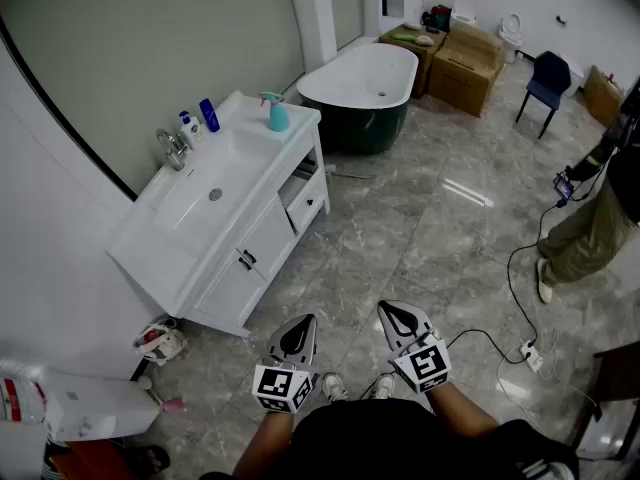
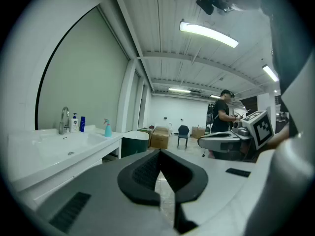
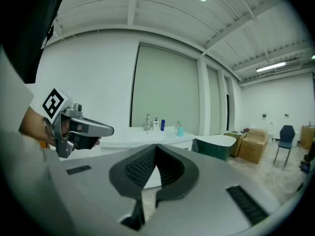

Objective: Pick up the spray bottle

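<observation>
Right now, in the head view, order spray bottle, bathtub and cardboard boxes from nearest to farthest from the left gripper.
1. Spray bottle, far corner of the vanity, nearest the left gripper.
2. Bathtub, beyond the vanity.
3. Cardboard boxes, behind the bathtub.

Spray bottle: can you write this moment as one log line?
task: not started | spray bottle: upright on counter, untouched | left gripper: shut, empty | right gripper: shut, empty
</observation>
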`<state>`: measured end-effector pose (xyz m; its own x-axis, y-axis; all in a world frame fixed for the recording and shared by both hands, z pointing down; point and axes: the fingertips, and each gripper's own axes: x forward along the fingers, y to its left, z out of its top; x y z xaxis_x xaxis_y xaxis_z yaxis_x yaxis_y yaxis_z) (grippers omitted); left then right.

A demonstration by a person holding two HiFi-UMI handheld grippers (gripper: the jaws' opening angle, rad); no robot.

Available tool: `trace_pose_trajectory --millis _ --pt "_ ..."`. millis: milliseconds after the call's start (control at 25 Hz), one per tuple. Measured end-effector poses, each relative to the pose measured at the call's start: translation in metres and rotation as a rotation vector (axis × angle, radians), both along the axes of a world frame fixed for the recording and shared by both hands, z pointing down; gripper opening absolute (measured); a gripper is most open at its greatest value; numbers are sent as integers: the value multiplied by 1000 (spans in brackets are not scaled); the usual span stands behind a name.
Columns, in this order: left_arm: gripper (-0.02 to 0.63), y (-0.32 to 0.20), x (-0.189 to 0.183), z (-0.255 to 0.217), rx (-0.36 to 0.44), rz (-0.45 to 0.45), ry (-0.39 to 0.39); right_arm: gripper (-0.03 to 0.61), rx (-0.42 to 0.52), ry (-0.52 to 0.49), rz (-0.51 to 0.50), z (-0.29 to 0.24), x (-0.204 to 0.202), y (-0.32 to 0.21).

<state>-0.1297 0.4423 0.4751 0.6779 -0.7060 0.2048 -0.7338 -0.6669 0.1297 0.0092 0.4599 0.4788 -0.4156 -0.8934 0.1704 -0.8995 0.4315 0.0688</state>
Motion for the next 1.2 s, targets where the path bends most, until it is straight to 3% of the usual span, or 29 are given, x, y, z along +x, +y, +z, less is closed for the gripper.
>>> trace_pose_trajectory --millis 480,1200 --pt "-6 -9 -68 6 -29 -84 25 -3 18 15 -33 -10 -55 -20" --pt "-6 -20 -100 -8 5 -16 40 -2 82 0 19 -36 -89 -29"
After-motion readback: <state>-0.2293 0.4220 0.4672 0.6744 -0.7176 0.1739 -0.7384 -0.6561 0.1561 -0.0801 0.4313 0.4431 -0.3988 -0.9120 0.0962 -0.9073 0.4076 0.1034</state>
